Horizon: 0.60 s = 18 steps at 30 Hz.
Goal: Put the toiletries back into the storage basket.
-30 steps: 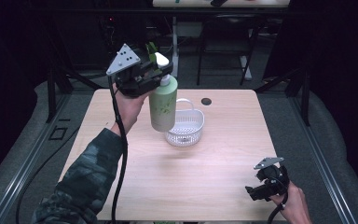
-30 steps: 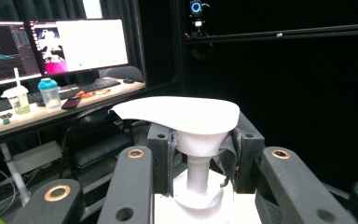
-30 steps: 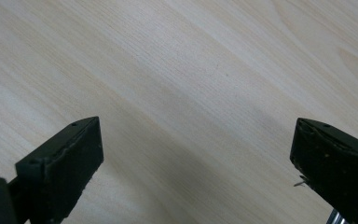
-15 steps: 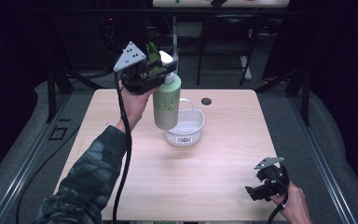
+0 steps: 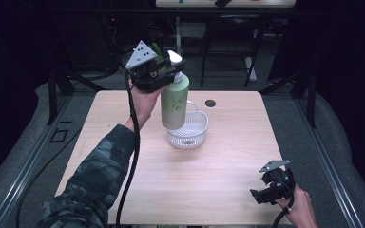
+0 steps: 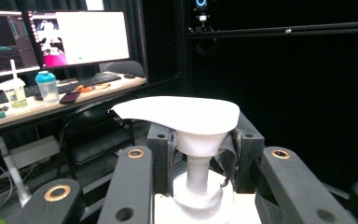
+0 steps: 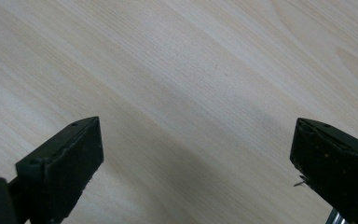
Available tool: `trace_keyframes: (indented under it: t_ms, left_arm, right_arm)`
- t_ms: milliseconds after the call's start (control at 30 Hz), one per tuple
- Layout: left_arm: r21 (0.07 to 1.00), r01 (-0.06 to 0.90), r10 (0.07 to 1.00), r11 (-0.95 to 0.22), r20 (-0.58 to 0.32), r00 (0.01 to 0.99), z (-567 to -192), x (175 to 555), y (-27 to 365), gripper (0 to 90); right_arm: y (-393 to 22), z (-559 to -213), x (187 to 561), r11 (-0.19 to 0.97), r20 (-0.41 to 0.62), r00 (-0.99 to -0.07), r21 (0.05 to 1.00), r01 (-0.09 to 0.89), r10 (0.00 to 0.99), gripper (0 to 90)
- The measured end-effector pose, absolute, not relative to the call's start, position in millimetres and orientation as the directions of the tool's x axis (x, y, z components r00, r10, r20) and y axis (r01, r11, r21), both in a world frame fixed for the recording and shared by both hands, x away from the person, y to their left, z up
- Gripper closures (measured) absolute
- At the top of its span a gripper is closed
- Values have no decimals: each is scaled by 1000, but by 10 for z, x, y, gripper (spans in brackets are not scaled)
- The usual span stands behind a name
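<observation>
A green pump bottle [image 5: 174, 102] with a white pump head [image 6: 179, 114] hangs upright in the air over the white mesh basket [image 5: 188, 135]. My left gripper [image 5: 164, 73] is shut on the bottle's white neck just under the pump head, and its black pads [image 6: 161, 156] press on both sides of the neck. The bottle's base sits just above the basket's near left rim. My right gripper [image 5: 266, 192] rests low at the table's front right corner, jaws wide open over bare wood [image 7: 177, 102] with nothing between them.
The basket stands near the middle of the light wooden table [image 5: 123, 166]. A small dark round hole [image 5: 210, 103] lies at the table's back. Behind the table are black frame legs and a chair; a desk with monitors [image 6: 79, 37] stands farther off.
My left gripper has carried the bottle to the right and slightly down, from left of the basket to over it. The right gripper has stayed put.
</observation>
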<state>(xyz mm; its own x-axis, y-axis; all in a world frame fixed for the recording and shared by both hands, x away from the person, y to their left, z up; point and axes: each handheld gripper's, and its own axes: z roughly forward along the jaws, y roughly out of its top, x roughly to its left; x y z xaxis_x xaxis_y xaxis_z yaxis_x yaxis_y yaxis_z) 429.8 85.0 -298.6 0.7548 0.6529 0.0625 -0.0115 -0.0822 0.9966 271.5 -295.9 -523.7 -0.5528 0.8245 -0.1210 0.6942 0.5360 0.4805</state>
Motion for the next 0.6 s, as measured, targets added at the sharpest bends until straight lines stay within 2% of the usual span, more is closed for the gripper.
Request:
trace_keyframes:
  t_ms: [600]
  left_arm:
    - [997, -6, 662, -73, 53, 748, -3052, 4420, 723, 674]
  right_arm:
    - [-2965, -5240, 2719, 529, -113, -550, 485, 696, 827, 23]
